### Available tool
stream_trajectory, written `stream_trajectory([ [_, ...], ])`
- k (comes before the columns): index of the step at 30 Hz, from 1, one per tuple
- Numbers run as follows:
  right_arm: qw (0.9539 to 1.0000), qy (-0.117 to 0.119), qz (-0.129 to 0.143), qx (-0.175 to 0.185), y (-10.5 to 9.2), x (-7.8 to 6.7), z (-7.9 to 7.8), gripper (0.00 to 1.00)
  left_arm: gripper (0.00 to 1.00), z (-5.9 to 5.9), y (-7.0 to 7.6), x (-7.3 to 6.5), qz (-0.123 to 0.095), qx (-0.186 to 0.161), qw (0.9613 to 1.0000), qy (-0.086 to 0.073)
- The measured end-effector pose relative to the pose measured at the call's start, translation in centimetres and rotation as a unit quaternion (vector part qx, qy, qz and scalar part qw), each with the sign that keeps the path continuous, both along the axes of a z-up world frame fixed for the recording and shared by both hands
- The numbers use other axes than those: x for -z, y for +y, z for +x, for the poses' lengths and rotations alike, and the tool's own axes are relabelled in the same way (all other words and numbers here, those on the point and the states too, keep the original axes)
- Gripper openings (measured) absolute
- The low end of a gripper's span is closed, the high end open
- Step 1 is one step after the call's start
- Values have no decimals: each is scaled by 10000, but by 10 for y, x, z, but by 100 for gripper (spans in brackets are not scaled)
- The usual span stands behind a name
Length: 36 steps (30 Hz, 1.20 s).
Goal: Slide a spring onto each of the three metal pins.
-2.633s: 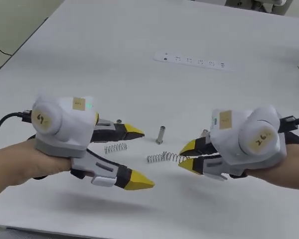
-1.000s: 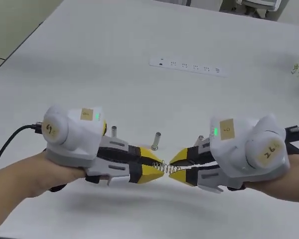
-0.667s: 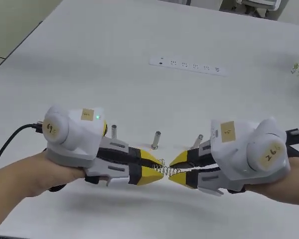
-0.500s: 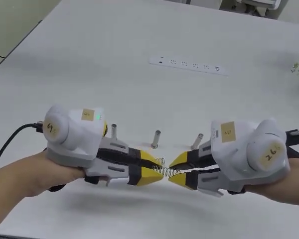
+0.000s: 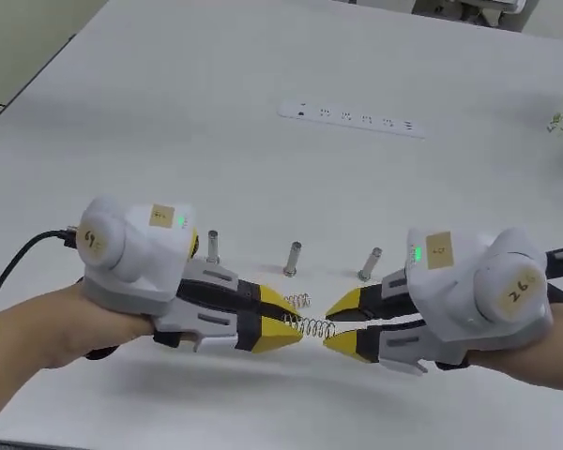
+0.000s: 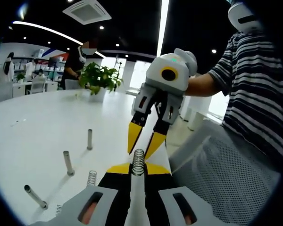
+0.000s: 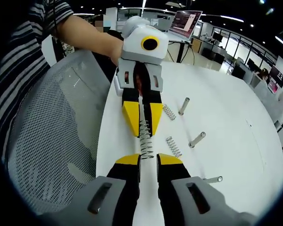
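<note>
Progress: 0 of 3 pins carry a spring, as far as the views show. The left-hand pin (image 5: 212,247), middle pin (image 5: 292,259) and right-hand pin (image 5: 370,264) all stand bare on the white tabletop (image 5: 263,141).
Remaining: all 3 springs are yet to go on, and 1 of them is in hand.
Held spring (image 5: 311,326): up off the tabletop on the person's side of the middle pin, bridging the short gap between the 2 tools.
Left tool (image 5: 286,326): yellow tips pressed in on the held spring's left end, pinching it.
Right tool (image 5: 336,323): tips closed around the spring's right end. The right gripper view shows the coil seated between them, so I judge it pinched there too.
Long axis: the held spring runs straight from one tool to the other, roughly level with the tabletop and parallel to the row of pins. It lies crosswise to the middle pin's upright axis, with neither open end facing down.
Judgement: 1 tool would need to let go so that the other can stand the spring on end over a pin.
Loose spring (image 7: 173,146): flat on the tabletop, just on the person's side of the middle pin.
Other loose spring (image 7: 169,111): flat as well, off toward the left-hand pin.
</note>
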State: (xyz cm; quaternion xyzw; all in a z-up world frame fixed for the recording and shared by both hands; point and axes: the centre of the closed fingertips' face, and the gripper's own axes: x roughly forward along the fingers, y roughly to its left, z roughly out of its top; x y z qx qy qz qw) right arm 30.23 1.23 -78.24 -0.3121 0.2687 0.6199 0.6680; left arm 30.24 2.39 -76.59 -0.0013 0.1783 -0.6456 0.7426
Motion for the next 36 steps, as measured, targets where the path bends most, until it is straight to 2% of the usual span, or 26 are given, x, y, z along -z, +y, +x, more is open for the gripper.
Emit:
stream_trajectory([
  [8, 10000, -24, 13, -78, 0, 2, -2, 8, 2, 0, 0, 2, 16, 10, 10000, 0],
  [17, 9997, -172, 52, -165, -1, 6, -1, 8, 2, 0, -2, 5, 69, 30, 10000, 13],
  [21, 9999, -59, 84, -76, -1, 12, -2, 8, 1, -1, -4, 8, 120, 65, 9999, 4],
  [27, 9997, 56, 221, 91, -1, 14, -2, 8, 1, -1, -3, 10, 150, 65, 9999, 9],
  [32, 9996, -100, 255, 42, -1, 9, -1, 8, 2, 1, -2, 10, 129, 25, 9999, 31],
  [36, 9994, -299, 126, -119, -3, 3, 1, 8, 2, 2, -3, 9, 108, 12, 9999, 19],
])
